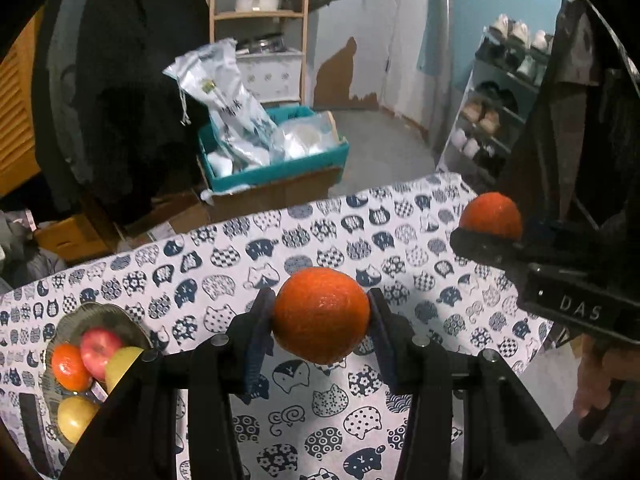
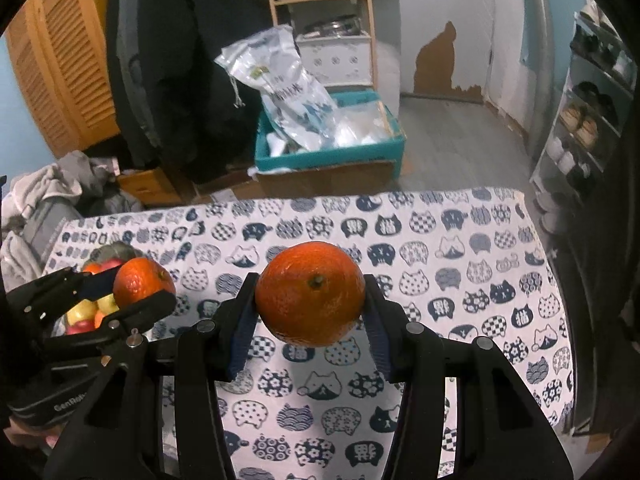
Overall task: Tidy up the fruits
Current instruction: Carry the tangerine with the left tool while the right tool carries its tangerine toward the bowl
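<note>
You hold two glossy oranges, one (image 1: 321,314) left, one (image 2: 310,293) stem-up right; the bowl (image 1: 96,314) holds apples and another orange.

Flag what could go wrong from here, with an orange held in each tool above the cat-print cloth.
1. The left tool pinches its orange by the sides only, well above the tablecloth; a slip could send it rolling off the edge.
2. The bowl already holds apples and an orange, so an added orange may roll out.
3. The right tool with its orange hangs close by; heading for the bowl together, they might collide.
</note>
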A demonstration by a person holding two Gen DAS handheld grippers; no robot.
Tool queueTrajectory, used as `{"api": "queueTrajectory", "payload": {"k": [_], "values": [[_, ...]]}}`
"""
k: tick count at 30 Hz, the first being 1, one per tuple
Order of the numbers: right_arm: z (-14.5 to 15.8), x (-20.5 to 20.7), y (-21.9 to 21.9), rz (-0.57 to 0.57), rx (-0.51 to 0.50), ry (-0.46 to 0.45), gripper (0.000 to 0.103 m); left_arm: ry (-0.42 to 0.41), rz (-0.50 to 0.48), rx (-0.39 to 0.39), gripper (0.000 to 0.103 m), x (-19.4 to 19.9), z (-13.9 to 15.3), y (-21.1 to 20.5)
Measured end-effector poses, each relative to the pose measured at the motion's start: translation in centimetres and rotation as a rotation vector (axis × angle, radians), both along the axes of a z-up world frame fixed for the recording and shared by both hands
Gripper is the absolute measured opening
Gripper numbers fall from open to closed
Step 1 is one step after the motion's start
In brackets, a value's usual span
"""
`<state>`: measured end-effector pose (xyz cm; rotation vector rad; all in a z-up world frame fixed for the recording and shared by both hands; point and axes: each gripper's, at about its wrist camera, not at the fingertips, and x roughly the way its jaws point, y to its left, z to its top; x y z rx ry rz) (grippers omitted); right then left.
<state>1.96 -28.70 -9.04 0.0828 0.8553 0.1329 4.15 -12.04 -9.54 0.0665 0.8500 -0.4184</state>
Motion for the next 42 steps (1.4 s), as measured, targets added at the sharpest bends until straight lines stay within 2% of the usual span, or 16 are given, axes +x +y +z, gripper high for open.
{"api": "queueTrajectory", "payload": {"k": [8,20,29,42], "values": [[2.0,-0.1,1.7,0.038,0.003,-0.047,0.049,-0.044,0.035,-0.029,0.047,-0.4,2.3,1.9],[3.7,0.7,6.2,0.121,0.002,-0.076,0.049,-0.07,0.114,-0.055,0.047,-0.5,3.5,6.1],[3.6,1.8,11.2,0.207,-0.003,-0.064,0.049,-0.062,0.201,-0.073,0.047,-0.4,3.2,10.7],[1.8,4.0,19.3,0.33,-0.006,-0.011,0.049,-0.015,0.35,-0.081,0.047,-0.4,1.1,18.4]]}}
